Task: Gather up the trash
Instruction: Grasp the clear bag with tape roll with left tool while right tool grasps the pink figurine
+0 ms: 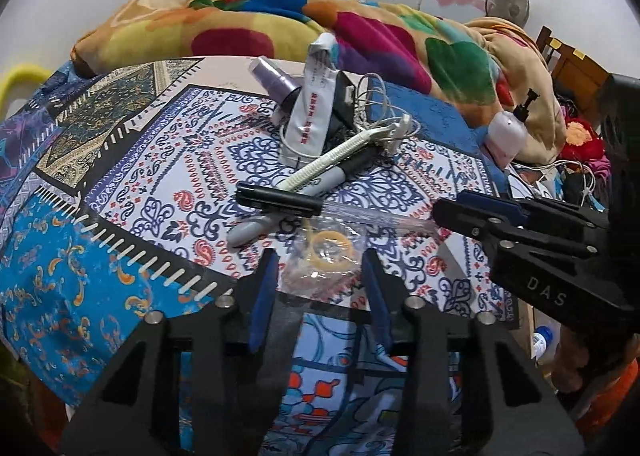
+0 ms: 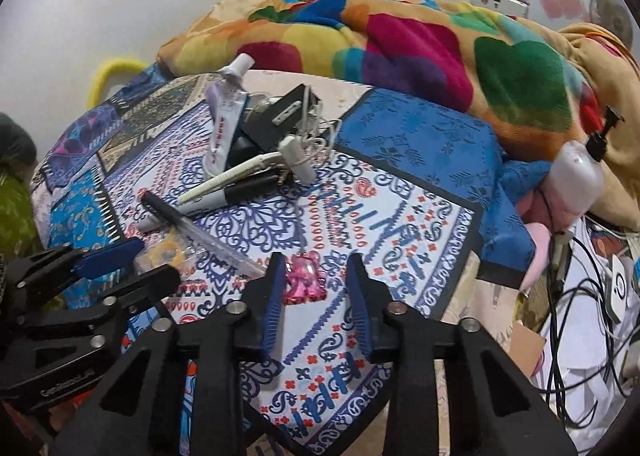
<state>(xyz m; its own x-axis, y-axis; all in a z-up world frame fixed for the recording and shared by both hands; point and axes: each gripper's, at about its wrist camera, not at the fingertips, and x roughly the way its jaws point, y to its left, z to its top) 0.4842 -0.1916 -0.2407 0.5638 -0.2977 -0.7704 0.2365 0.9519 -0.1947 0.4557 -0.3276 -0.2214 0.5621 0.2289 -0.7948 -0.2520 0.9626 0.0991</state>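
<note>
A small clear plastic bag [image 1: 324, 252] with yellow rings inside lies on the patterned bedspread [image 1: 168, 159]. My left gripper [image 1: 320, 262] is open around it, a blue pad close to each side of the bag. A shiny pink wrapper-like piece [image 2: 304, 280] lies between the fingers of my right gripper [image 2: 316, 264]. It rests against the left pad, and a gap shows on the other side, so this gripper is open. A clear pen with a black cap [image 1: 280, 201] lies across, between the two grippers. The right wrist view shows the left gripper [image 2: 156, 260] at the bag [image 2: 168, 252].
Farther back lie a toothpaste tube [image 1: 312, 103], a razor [image 1: 340, 153], a grey marker [image 1: 324, 181], a purple cup [image 1: 272, 75] and tangled white cables [image 1: 376, 103]. A colourful blanket [image 1: 360, 27] is bunched behind. A pump bottle [image 2: 580, 163] and cords [image 2: 572, 296] lie on the right.
</note>
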